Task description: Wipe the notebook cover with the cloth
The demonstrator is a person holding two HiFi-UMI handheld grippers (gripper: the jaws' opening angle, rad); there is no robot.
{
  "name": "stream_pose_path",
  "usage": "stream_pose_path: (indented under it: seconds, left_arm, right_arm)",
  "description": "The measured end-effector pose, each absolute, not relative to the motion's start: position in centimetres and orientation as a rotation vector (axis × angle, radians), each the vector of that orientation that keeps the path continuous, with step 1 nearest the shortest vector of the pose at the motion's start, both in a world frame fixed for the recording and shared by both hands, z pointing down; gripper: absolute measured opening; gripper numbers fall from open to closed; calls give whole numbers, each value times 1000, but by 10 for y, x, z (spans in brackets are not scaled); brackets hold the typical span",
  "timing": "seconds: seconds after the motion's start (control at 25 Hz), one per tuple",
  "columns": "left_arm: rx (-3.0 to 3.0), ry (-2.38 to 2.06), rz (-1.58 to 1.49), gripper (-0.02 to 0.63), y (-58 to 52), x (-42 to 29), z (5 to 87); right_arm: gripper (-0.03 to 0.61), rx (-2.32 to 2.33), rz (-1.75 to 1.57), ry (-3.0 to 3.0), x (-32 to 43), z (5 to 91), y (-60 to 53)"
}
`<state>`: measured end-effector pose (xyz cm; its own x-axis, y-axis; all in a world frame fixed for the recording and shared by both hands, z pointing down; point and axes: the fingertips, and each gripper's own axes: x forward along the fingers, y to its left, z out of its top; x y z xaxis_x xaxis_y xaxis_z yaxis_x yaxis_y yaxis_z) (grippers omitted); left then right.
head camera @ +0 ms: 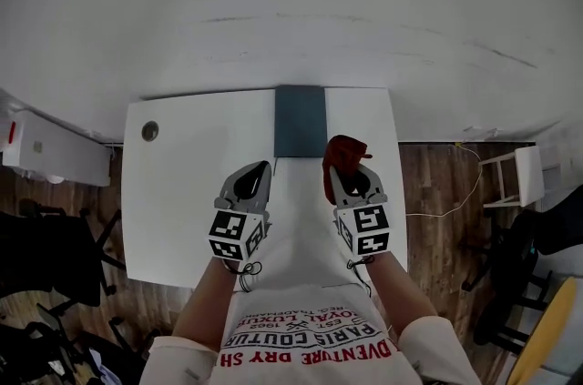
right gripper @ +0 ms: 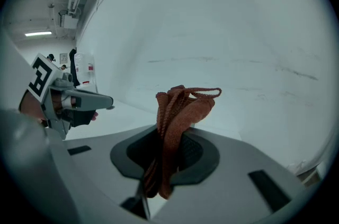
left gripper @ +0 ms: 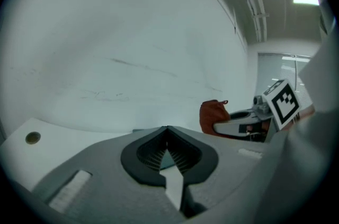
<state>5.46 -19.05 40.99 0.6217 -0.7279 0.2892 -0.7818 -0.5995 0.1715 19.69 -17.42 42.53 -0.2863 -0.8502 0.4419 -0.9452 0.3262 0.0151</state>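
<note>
A dark teal notebook [head camera: 301,121] lies flat at the far edge of the white table [head camera: 182,192], against the wall. My right gripper [head camera: 333,174] hovers just in front of its near right corner, shut on a rust-red cloth [head camera: 344,151] that bunches up out of the jaws. The right gripper view shows the cloth [right gripper: 180,112] pinched between the jaws and standing upward. My left gripper [head camera: 261,168] is held near the notebook's near left corner, shut with nothing in it. In the left gripper view its tips [left gripper: 167,128] meet, and the cloth [left gripper: 213,112] shows at the right.
The table has a round cable hole [head camera: 150,130] near its far left corner. A white wall [head camera: 291,1] rises right behind the table. A white cabinet [head camera: 55,148] and a black chair [head camera: 55,256] stand to the left, a white chair [head camera: 519,178] to the right.
</note>
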Motion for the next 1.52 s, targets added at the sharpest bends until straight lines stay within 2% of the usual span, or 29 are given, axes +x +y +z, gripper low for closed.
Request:
stream_pose_path:
  seconds: [0.28, 0.44, 1.52]
  left_arm:
    - [2768, -1226, 130, 9, -153, 50, 332]
    - [2765, -1292, 83, 9, -150, 36, 315]
    - [2761, -1362, 94, 9, -167, 35, 310]
  right_arm:
    - [83, 1611, 74, -2292, 185, 371, -155]
    - [81, 1636, 69, -2325, 190, 356, -152]
    - [75, 1674, 29, -2361, 185, 345, -160]
